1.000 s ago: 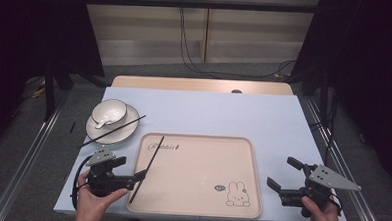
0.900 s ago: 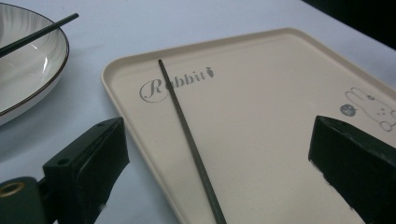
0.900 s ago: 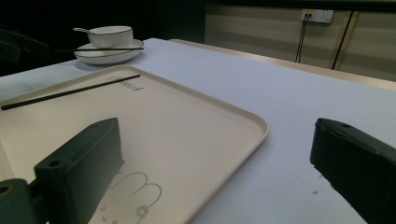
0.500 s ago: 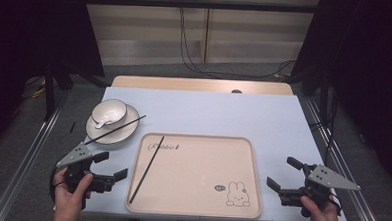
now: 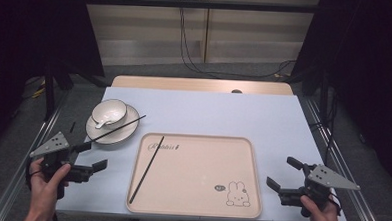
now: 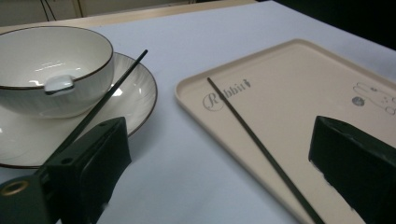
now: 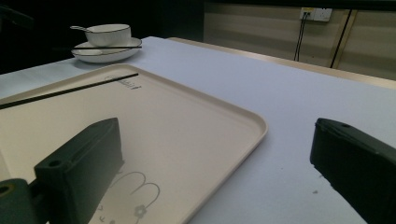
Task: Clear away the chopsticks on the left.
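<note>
left gripper (image 5: 93,156): jaws wide, empty, left of tray (image 5: 242,147) | right gripper (image 5: 282,173): jaws wide, empty, right of tray | chopstick (image 5: 147,167): lying in tray | chopstick 2 (image 5: 114,128): across plate (image 5: 128,130)

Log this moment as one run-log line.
left tool open, empty, beside plate | right tool open, empty | one chopstick on tray | other chopstick across plate
</note>
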The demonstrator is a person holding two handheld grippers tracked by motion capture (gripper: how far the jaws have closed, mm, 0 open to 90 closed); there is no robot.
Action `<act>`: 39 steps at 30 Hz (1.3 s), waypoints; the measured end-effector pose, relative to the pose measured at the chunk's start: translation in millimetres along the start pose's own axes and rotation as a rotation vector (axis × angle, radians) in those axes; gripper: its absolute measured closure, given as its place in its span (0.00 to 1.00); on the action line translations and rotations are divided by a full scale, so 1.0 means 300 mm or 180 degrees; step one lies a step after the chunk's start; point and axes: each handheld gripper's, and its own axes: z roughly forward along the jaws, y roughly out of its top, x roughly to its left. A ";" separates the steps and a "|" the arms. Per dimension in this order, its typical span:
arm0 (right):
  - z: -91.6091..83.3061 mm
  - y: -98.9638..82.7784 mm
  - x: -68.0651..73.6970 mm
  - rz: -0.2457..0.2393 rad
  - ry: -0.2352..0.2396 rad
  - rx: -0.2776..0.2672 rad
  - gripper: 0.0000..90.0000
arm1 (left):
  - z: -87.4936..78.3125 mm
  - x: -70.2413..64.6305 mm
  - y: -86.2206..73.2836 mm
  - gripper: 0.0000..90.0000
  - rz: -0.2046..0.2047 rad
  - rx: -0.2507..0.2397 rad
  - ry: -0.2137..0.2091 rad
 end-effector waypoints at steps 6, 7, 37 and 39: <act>0.002 0.000 0.000 0.0017 -0.0004 0.0004 0.02 | 0.002 0.074 0.000 0.07 0.0095 0.0123 -0.0014; 0.002 0.000 0.000 0.0010 -0.0007 0.0007 0.02 | 0.001 0.087 0.001 0.07 0.0090 0.0106 0.0029; 0.001 -0.001 -0.002 -0.0006 0.0022 0.0029 0.02 | 0.172 0.339 0.015 0.43 0.0197 0.0632 0.0142; 0.001 -0.002 -0.001 -0.0002 0.0013 0.0027 0.02 | 0.179 0.348 0.010 0.51 0.0170 0.0651 0.0129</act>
